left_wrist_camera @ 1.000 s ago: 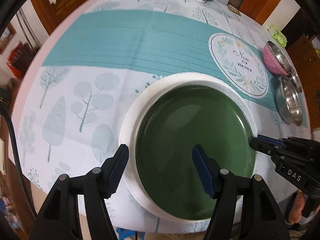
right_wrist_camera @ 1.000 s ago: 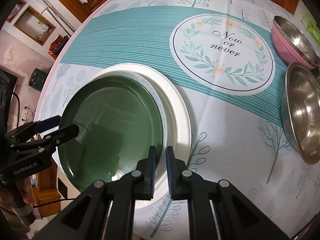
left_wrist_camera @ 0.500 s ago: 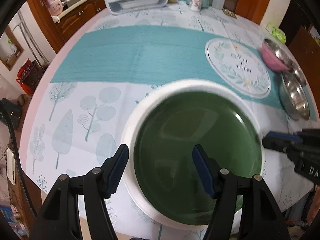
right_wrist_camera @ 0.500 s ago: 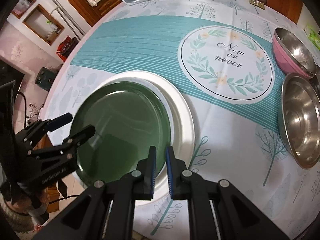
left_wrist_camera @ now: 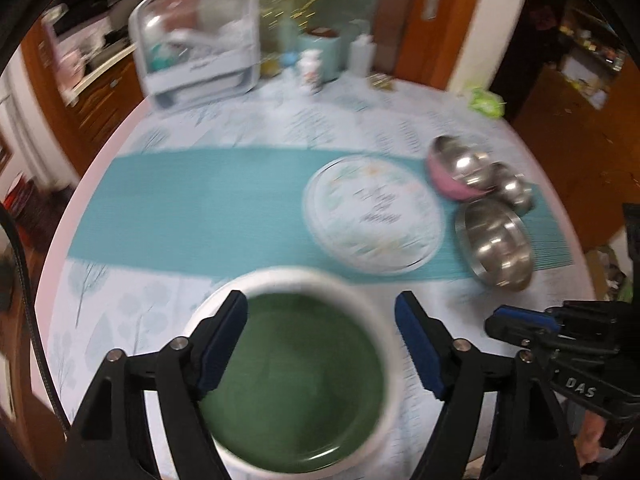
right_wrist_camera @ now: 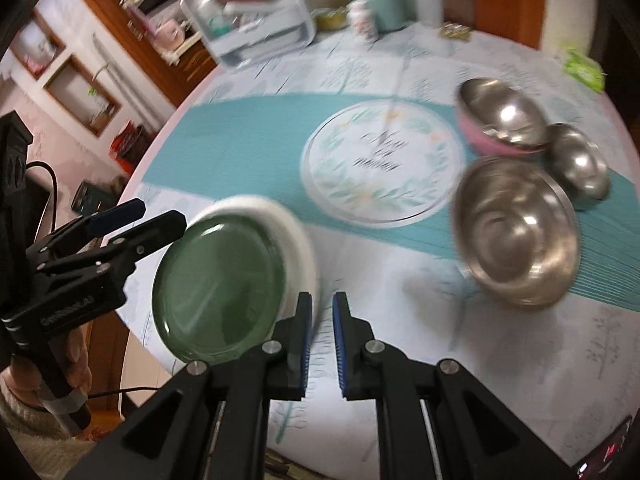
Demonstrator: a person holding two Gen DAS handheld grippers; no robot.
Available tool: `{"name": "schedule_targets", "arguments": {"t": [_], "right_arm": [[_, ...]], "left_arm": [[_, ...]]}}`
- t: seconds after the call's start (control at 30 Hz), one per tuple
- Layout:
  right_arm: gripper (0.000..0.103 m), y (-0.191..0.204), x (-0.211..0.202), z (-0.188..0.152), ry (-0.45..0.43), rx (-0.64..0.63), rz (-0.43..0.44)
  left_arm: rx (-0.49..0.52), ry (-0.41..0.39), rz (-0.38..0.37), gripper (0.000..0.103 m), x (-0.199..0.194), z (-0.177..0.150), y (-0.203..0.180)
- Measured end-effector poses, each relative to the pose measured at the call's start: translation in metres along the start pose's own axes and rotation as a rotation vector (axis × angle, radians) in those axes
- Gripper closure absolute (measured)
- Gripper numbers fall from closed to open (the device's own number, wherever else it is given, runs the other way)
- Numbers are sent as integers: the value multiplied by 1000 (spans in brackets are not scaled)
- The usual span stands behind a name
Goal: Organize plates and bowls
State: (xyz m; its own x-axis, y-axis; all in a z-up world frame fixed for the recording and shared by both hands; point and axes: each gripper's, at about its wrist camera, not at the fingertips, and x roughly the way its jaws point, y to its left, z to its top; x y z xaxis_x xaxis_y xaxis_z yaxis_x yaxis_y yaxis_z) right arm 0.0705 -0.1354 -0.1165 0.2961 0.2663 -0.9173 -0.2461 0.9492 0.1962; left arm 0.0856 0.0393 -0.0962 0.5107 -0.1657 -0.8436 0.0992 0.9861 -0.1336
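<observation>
The green plate sits stacked on the white plate near the table's front edge, and both claws are empty: the left gripper gapes wide above the stack, while the right gripper has its jaws nearly shut with only a thin gap, just beside the white rim. The bowls are still loose on the right, steel bowl, pink bowl and small steel bowl crowded together. To my eye a hurried, narrow grab could slip off those rims and knock them about.
</observation>
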Motion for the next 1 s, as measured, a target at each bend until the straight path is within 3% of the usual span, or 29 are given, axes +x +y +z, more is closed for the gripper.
{"name": "schedule_targets", "arguments": {"t": [0.03, 0.1, 0.33, 0.5, 0.77, 1.0], "right_arm": [[82, -7, -8, 0, -18, 15, -9], [64, -23, -27, 1, -66, 54, -33], [63, -74, -83, 8, -194, 161, -142], [61, -108, -102, 14, -228, 232, -230], [59, -166, -70, 25, -156, 353, -309], [59, -201, -21, 30, -48, 413, -300]], "left_arm": [[16, -11, -12, 24, -3, 6, -8], [58, -32, -44, 23, -9, 20, -27], [131, -115, -107, 13, -22, 64, -82], [139, -96, -166, 11, -2, 88, -113], [158, 4, -170, 11, 63, 90, -142], [157, 125, -100, 11, 131, 82, -141]]}}
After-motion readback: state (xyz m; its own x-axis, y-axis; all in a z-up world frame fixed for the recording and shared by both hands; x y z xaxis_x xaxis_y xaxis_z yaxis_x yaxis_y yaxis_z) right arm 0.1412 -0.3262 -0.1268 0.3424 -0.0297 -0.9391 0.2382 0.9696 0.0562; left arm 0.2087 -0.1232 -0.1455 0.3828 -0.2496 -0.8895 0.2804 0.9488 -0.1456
